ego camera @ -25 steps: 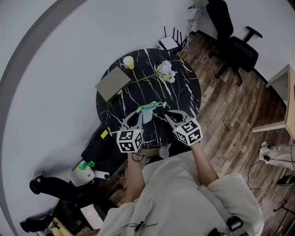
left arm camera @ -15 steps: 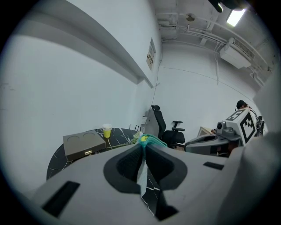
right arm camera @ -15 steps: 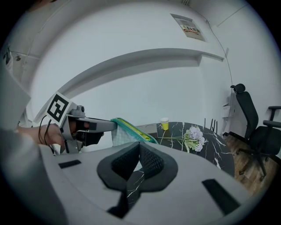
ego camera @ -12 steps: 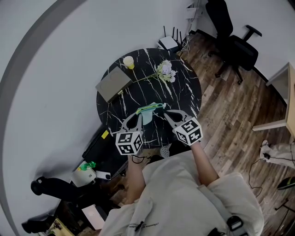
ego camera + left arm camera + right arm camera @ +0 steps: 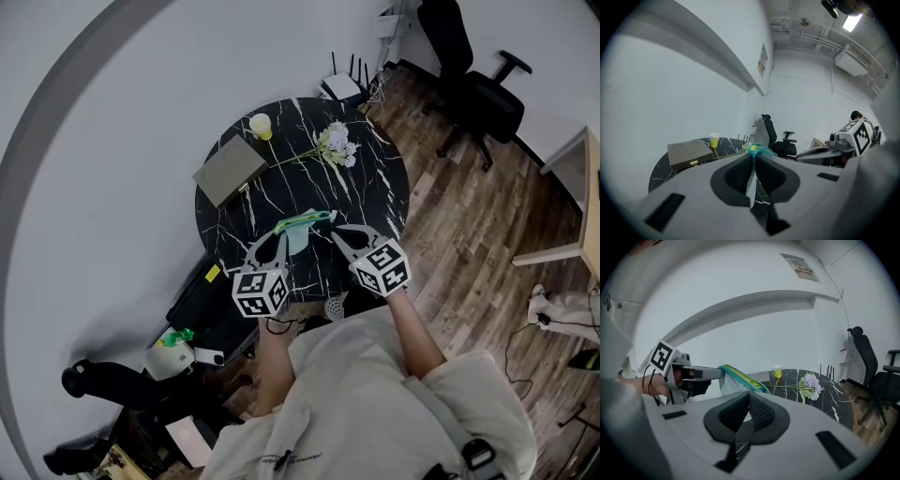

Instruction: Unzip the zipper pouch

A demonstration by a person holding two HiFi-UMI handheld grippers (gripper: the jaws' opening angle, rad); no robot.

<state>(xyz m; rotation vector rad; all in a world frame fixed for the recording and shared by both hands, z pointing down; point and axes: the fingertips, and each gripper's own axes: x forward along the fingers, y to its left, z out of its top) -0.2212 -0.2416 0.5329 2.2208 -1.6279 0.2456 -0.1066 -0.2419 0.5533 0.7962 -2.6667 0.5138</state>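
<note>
Over the black marbled table (image 5: 375, 187), head view: teal zipper pouch (image 5: 300, 232) held up off the top, strung between left gripper (image 5: 280, 232) and right gripper (image 5: 336, 230); no print legible on it. Left gripper view: jaws clamped on the pouch's corner; wall notice (image 5: 762, 60) too blurred to read. Right gripper view: jaws pressed together at the pouch's zipper end; pull tab too small to make out; pouch's lower part hidden behind the jaws.
</note>
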